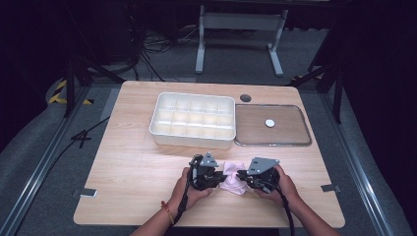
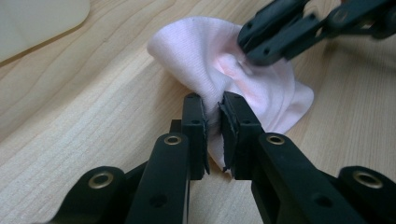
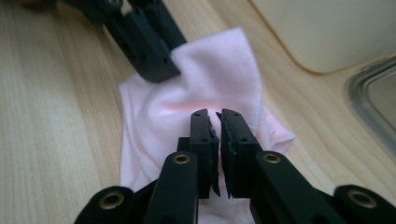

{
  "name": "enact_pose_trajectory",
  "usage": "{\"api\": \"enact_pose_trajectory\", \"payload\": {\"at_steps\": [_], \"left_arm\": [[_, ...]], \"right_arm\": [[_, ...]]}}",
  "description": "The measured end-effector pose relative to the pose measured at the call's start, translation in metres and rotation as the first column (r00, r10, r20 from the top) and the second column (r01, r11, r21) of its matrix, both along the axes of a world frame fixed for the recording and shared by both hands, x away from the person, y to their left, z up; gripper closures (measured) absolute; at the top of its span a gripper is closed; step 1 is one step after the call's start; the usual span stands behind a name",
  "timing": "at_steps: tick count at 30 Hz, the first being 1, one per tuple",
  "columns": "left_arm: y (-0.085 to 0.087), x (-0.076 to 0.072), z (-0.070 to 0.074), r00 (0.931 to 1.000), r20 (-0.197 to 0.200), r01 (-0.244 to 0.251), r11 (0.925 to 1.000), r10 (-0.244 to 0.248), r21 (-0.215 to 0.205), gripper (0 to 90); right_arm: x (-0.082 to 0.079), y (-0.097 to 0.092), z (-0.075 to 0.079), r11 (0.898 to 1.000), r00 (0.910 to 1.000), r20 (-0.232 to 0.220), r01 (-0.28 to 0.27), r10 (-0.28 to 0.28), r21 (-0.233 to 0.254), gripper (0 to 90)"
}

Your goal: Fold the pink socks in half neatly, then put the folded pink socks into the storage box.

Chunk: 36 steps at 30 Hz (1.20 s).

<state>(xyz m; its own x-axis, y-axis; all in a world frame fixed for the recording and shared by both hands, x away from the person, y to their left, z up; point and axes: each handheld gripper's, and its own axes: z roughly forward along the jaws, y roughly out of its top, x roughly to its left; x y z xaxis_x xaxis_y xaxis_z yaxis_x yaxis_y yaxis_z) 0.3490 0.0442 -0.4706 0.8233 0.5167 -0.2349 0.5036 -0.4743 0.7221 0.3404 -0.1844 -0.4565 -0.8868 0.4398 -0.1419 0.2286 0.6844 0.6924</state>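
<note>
Nearest me, my two hands sit at the front edge of the table (image 1: 128, 147), each wrapped round a gripper, and between them lies the pink cloth (image 1: 233, 178), bunched up on the wood near that edge. My left gripper (image 2: 213, 103) has its jaws clamped on a fold at the cloth's near side; I can see the fabric squeezed into the thin slit between the pads. My right gripper (image 3: 215, 119) has its jaws drawn nearly together over the middle of the cloth, and I judge it has a pinch of fabric, though the contact itself is hard to make out. The cloth looks like thin knit, very light and limp, so I expect it to sag, stretch and slide rather than hold any shape. It shouldn't tear easily, but a shallow pinch could slip out. I'd take it by an edge or a corner, well into the pads, and keep the two holds apart so it spreads instead of bunching. Farther back stands the white compartment tray (image 1: 193, 140), with the clear lid (image 1: 273, 142) lying flat just beside it on its right.
</note>
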Motion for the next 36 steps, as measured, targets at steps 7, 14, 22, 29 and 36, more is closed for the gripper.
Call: {"api": "enact_pose_trajectory", "payload": {"at_steps": [7,14,22,29,36], "left_arm": [[0.002,-0.002,0.005,0.9995,0.031,0.011,0.9997,-0.011,-0.022,80.6],[0.002,-0.002,0.007,0.9987,0.047,0.023,0.9995,-0.022,-0.022,82.1],[0.002,-0.004,0.006,0.9986,0.048,0.023,0.9995,-0.022,-0.021,83.7],[0.002,-0.004,0.007,0.9975,0.064,0.031,0.9994,-0.03,-0.013,84.2],[0.001,-0.005,0.01,0.9947,0.087,0.056,0.9984,-0.055,-0.01,84.7]], "right_arm": [[0.003,0.009,-0.009,1.0,0.9994,-0.035,-0.003,0.002,-0.02,84.1],[0.003,0.013,-0.01,1.0,0.9995,-0.033,-0.006,0.005,-0.015,84.4],[0.003,0.015,-0.01,1.0,0.9992,-0.038,-0.01,0.009,-0.006,84.7],[0.004,0.015,-0.011,1.0,0.9988,-0.047,-0.011,0.011,0.005,84.8],[0.002,0.018,-0.012,1.0,0.9993,-0.036,-0.009,0.01,0.022,84.8]]}}
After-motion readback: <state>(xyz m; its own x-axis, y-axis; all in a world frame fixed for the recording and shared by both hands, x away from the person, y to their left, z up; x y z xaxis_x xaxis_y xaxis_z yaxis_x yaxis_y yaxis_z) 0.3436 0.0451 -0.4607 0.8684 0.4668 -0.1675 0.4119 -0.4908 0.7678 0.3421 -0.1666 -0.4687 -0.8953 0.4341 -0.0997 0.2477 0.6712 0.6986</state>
